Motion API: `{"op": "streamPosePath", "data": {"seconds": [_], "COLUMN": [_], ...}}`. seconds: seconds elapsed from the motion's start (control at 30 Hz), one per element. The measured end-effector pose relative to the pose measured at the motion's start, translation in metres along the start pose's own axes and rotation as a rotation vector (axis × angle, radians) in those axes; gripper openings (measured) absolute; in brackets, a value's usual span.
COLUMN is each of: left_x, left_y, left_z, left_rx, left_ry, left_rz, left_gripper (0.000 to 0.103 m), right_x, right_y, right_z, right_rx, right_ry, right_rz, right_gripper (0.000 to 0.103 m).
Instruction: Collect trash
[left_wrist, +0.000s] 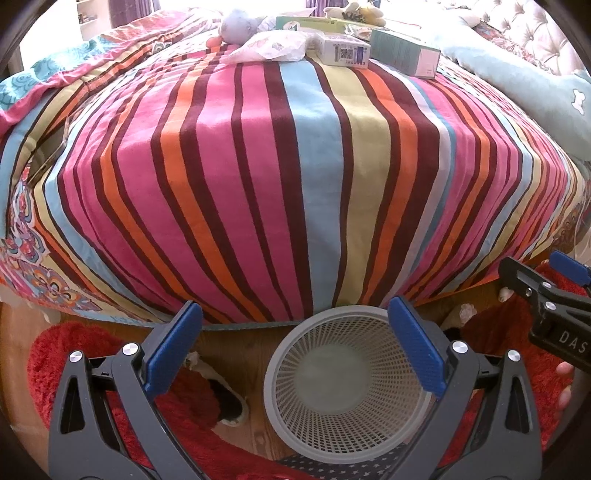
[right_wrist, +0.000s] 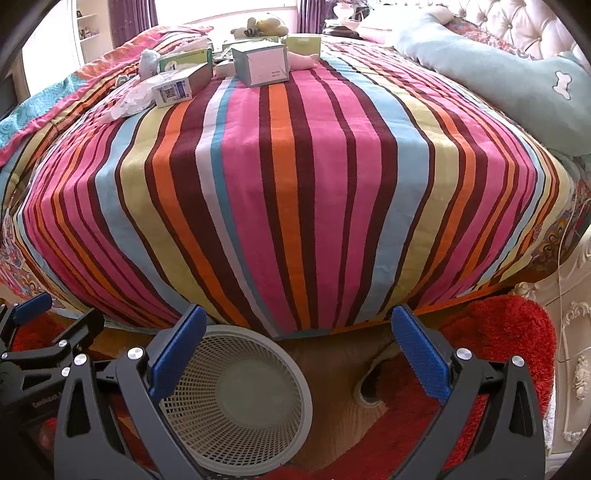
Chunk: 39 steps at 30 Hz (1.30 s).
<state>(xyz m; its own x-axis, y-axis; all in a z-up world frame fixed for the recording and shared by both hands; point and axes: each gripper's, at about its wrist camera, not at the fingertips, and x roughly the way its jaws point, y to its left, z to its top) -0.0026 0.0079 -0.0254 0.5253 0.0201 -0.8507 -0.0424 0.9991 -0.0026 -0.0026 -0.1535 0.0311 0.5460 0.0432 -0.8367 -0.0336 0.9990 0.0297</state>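
A grey mesh wastebasket (left_wrist: 347, 387) (right_wrist: 240, 402) stands empty on the floor at the foot of the bed. Trash lies far off on the striped blanket (left_wrist: 295, 166): a crumpled white wrapper (left_wrist: 273, 48) (right_wrist: 129, 99), a small white box with a QR code (left_wrist: 345, 50) (right_wrist: 177, 86), a teal-and-white box (left_wrist: 406, 55) (right_wrist: 262, 62) and a green box (right_wrist: 184, 57). My left gripper (left_wrist: 295, 354) is open above the basket, empty. My right gripper (right_wrist: 299, 354) is open too, empty, just right of the basket. Each gripper shows at the edge of the other's view.
A red shaggy rug (left_wrist: 66, 369) (right_wrist: 498, 332) covers the wooden floor around the basket, with slippers (left_wrist: 225, 398) (right_wrist: 369, 384) on it. A long teal pillow (right_wrist: 498, 81) lies along the right of the bed. Plush toys (left_wrist: 240, 27) sit at the far side. A white carved cabinet (right_wrist: 576, 350) stands right.
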Motion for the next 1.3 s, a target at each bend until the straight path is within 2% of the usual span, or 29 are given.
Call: {"op": "streamPosePath", "data": {"seconds": [1.0, 1.07, 1.17, 1.27, 1.3], "left_x": [-0.014, -0.017, -0.024, -0.029, -0.03], "left_y": [-0.003, -0.002, 0.006, 0.018, 0.024], "left_z": [-0.017, -0.018, -0.011, 0.008, 0.021], "left_rx": [-0.016, -0.023, -0.047, -0.075, -0.081], "left_ry": [-0.028, -0.042, -0.095, -0.15, -0.179], "left_rz": [0.009, 0.009, -0.002, -0.008, -0.014], "left_gripper": [0.097, 0.097, 0.097, 0.097, 0.097], "right_x": [-0.013, -0.017, -0.031, -0.041, -0.041], "right_y": [0.003, 0.002, -0.009, -0.03, -0.038], "right_z": [-0.013, -0.014, -0.01, 0.007, 0.017], "right_rx": [-0.019, -0.019, 0.002, 0.059, 0.08], "right_ry": [-0.019, -0.039, -0.148, -0.268, -0.284], "right_rz": [0.022, 0.041, 0.118, 0.194, 0.232], "right_gripper": [0.097, 0.097, 0.097, 0.097, 0.097]}}
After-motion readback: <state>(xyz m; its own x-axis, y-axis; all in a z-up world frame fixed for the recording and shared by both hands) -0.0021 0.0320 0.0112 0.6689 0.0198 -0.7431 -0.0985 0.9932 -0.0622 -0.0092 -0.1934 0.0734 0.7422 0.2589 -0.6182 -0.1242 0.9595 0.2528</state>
